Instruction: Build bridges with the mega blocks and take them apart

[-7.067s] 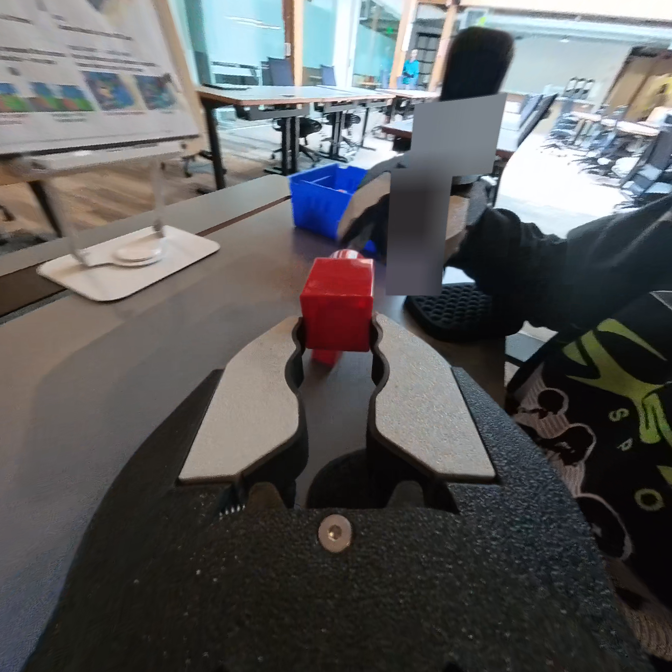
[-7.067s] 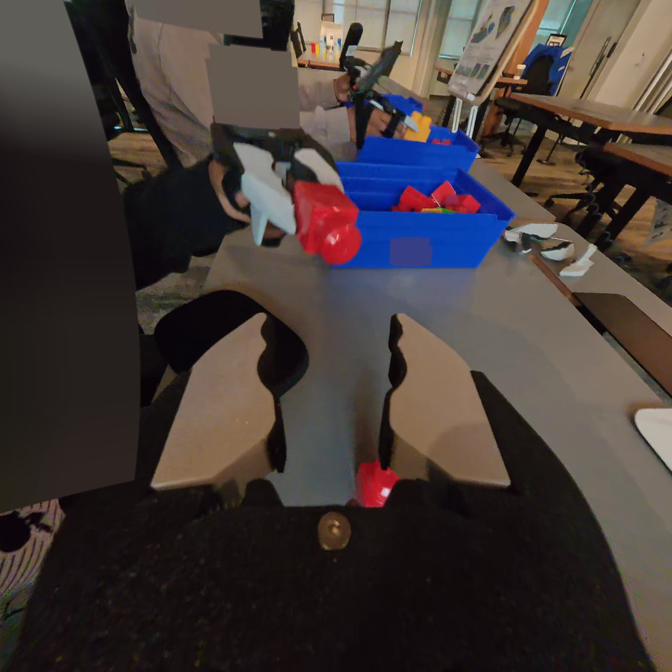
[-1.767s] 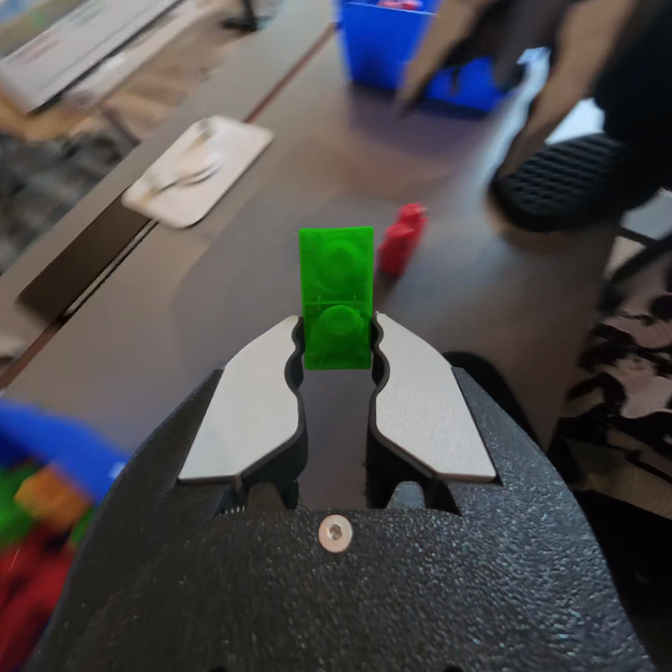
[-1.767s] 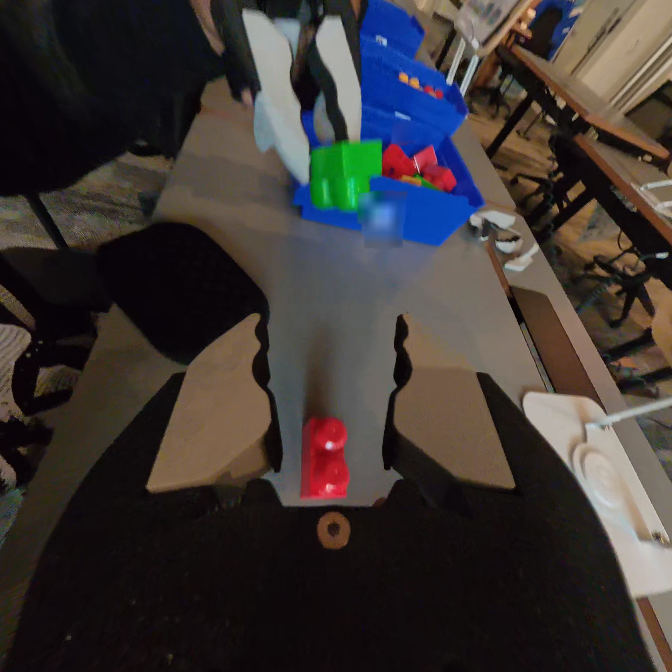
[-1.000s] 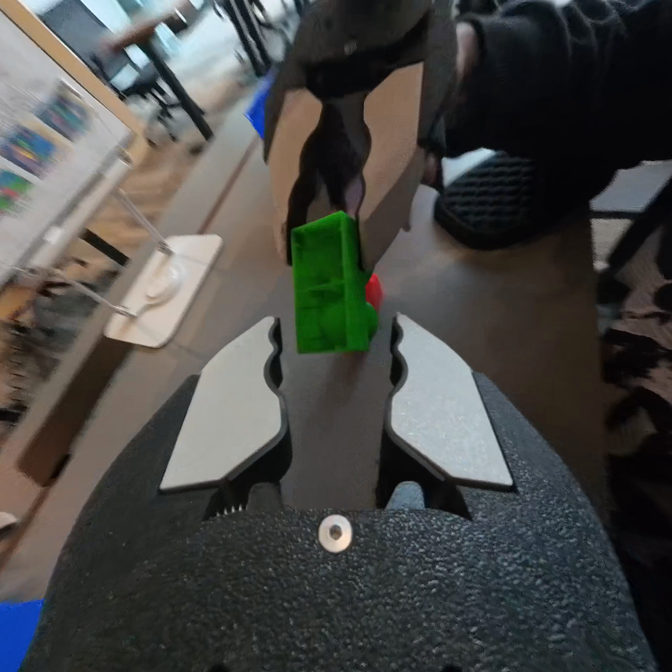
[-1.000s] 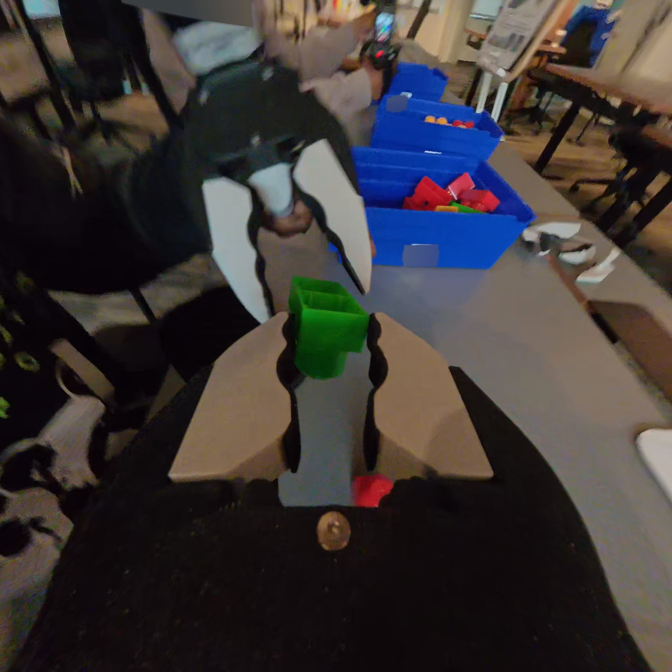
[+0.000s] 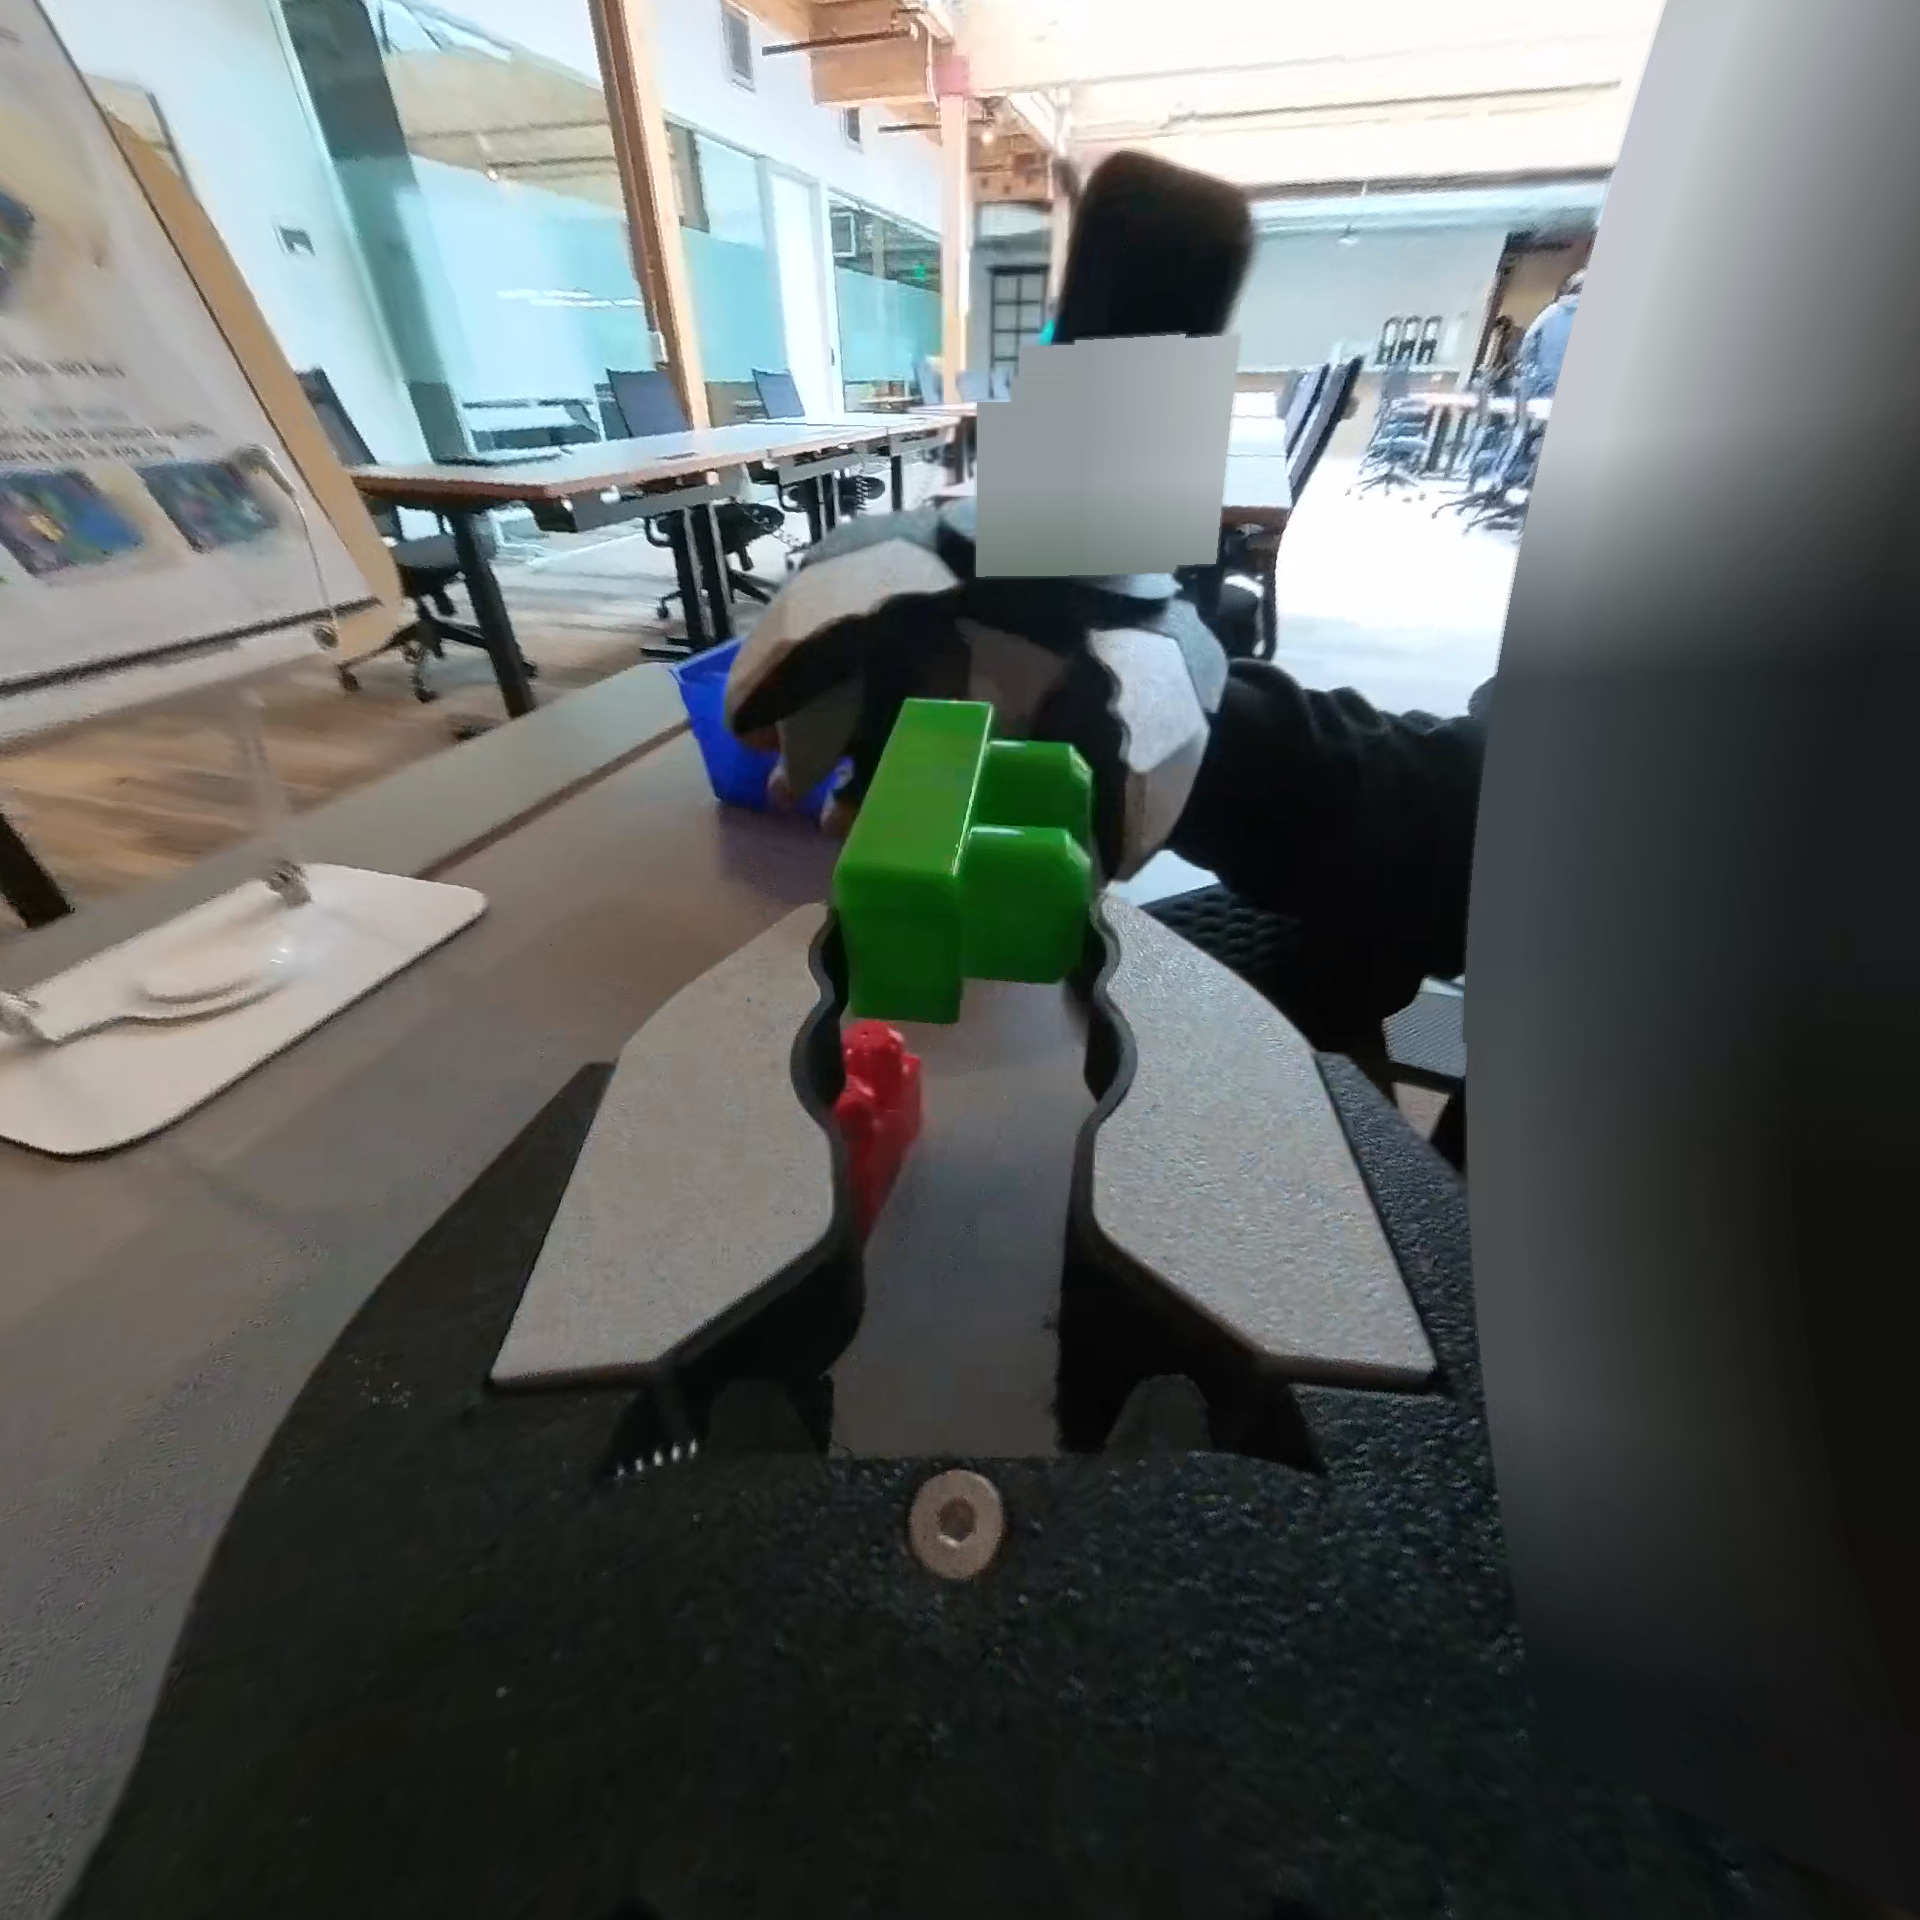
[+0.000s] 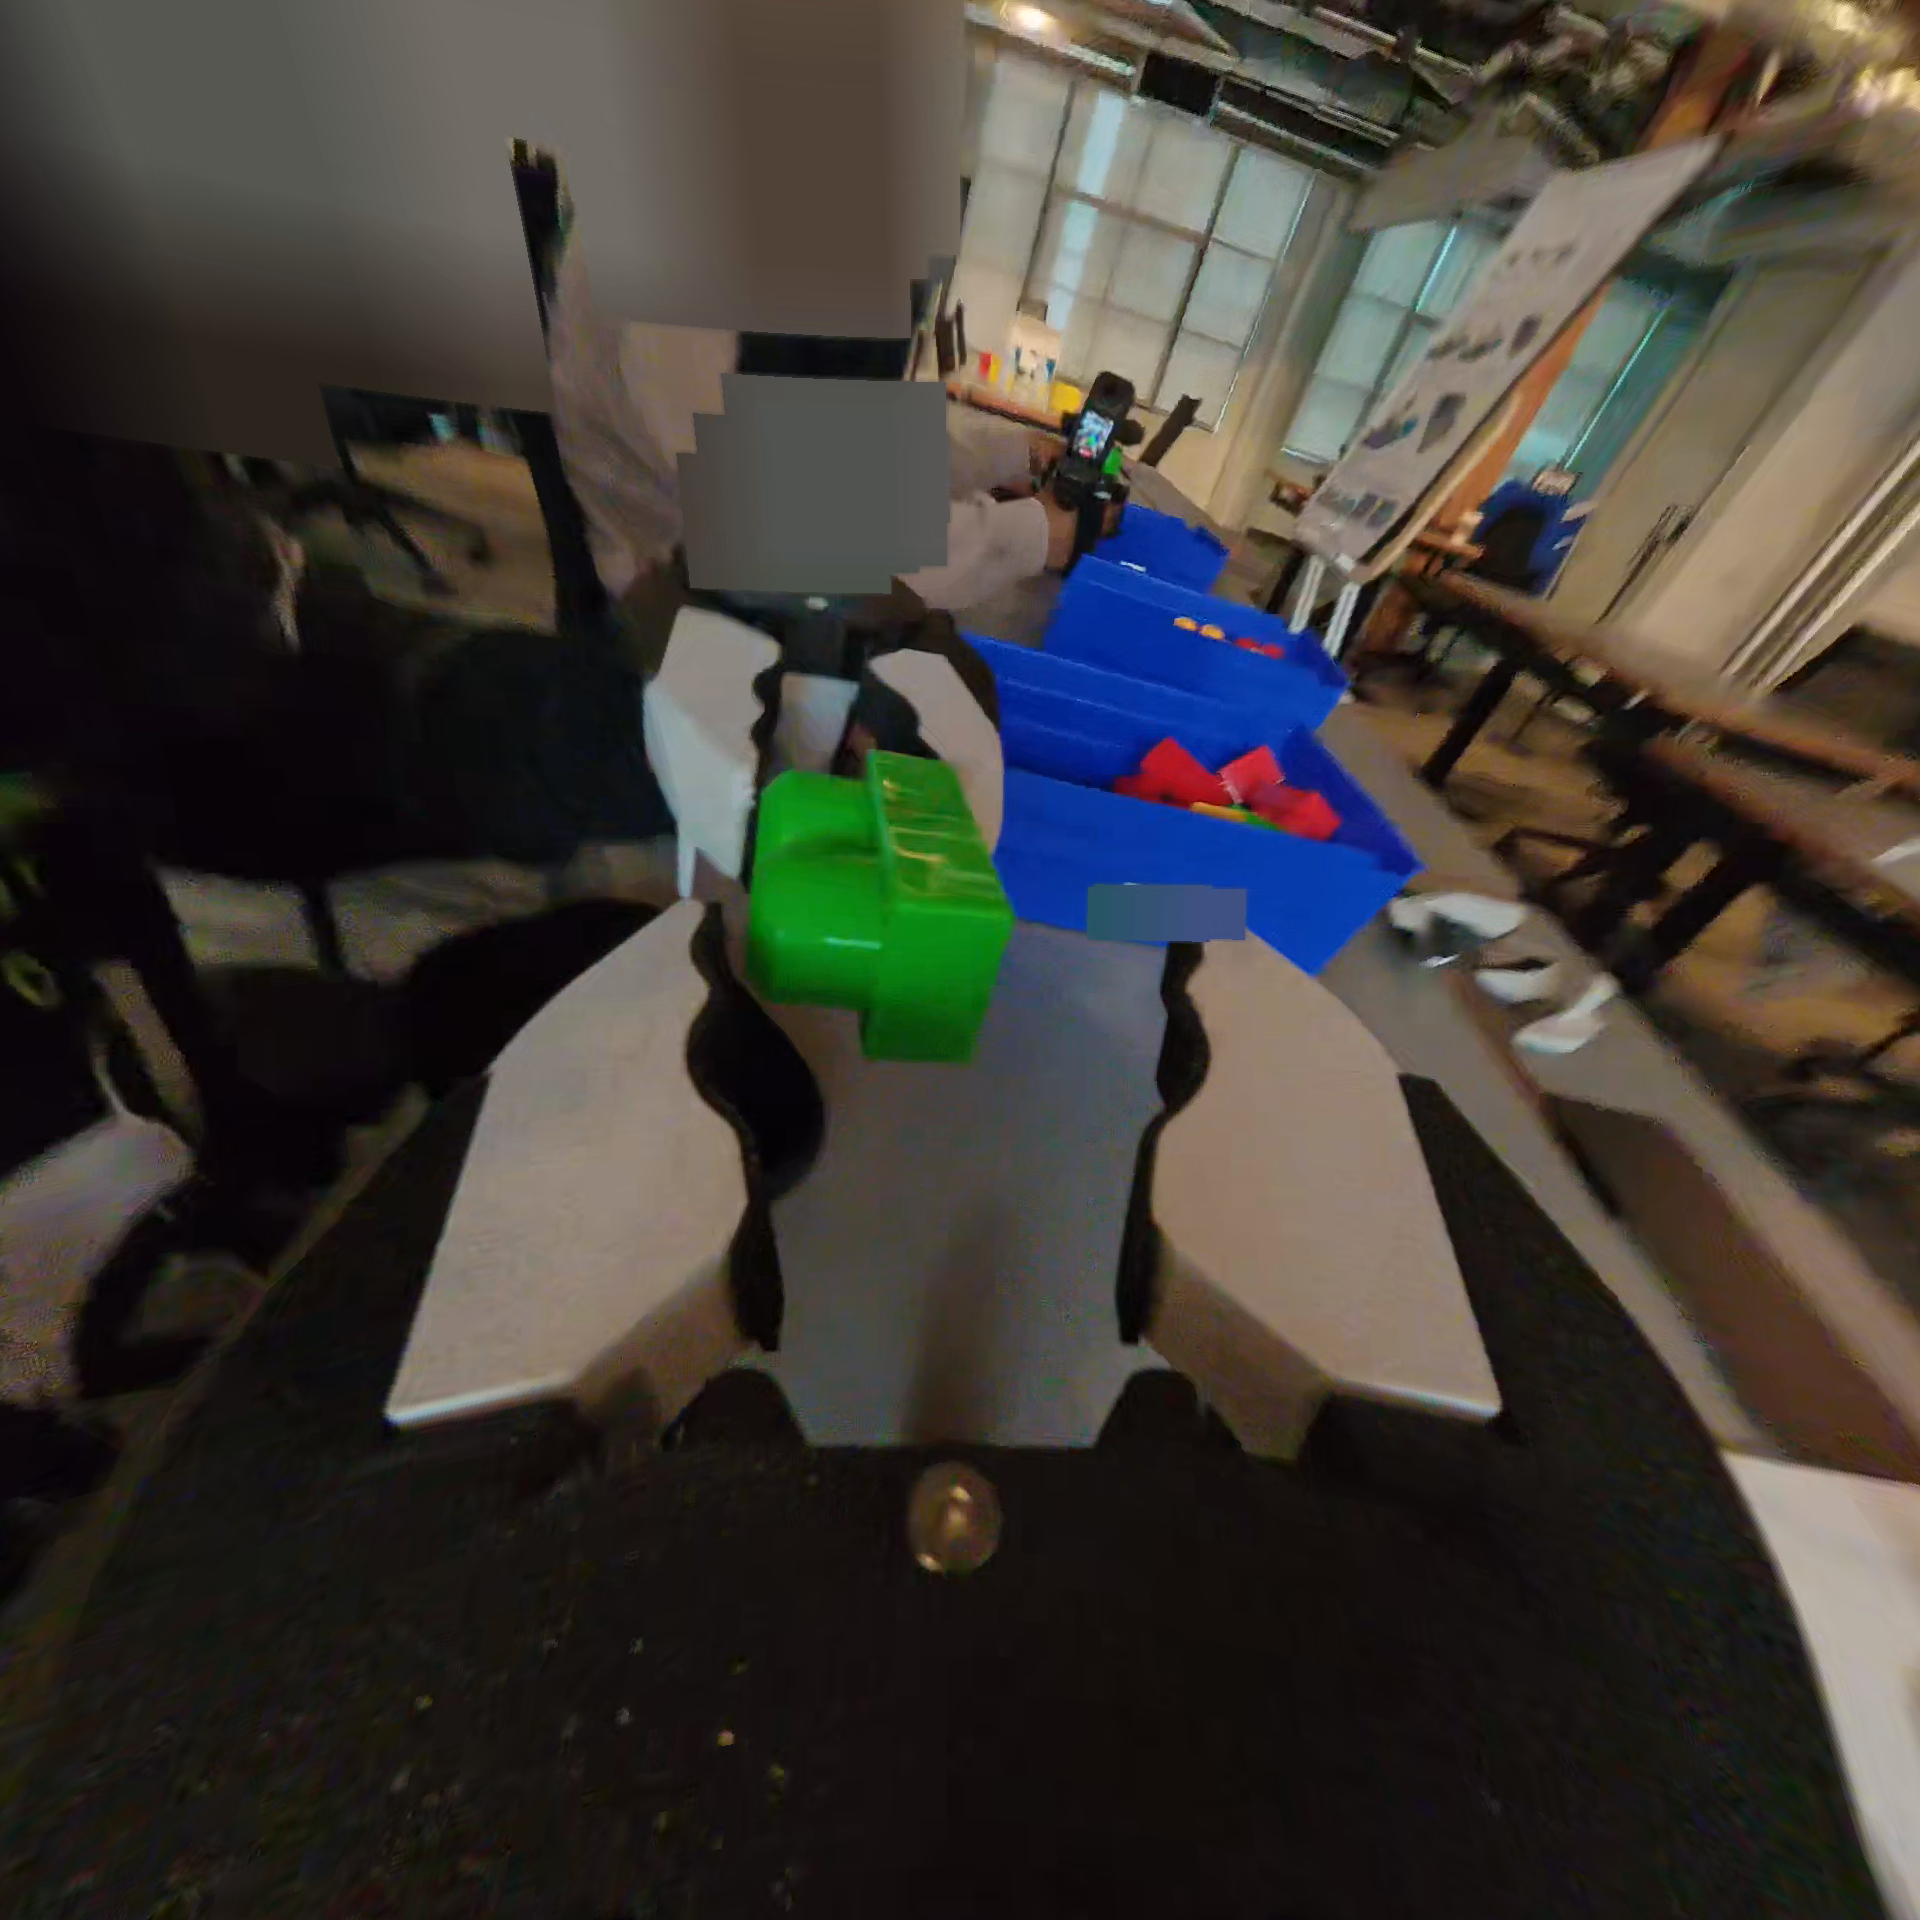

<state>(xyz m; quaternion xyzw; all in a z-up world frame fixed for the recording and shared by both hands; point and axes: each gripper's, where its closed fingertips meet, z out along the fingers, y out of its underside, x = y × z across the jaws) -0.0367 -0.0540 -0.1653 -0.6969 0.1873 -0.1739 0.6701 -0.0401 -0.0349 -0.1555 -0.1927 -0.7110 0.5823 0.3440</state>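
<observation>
Grey surface (image 7: pixel 312 1195): left claw (image 7: pixel 961 935) pinches green block (image 7: pixel 935 883); right claw (image 8: pixel 961 997) spread. Tilted block could miss red block (image 7: pixel 878 1101) studs.

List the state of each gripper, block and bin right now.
left gripper: shut on the green block.
right gripper: open, empty.
green block: held, studs pointing sideways.
red block: loose on the table.
blue bin: holds red and other blocks.

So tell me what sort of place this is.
Likely an open-plan office or shared workspace: long desks with wheeled office chairs, glass-walled rooms behind them, and a printed poster board on a stand. Blue bins of blocks sit on the grey table.
</observation>
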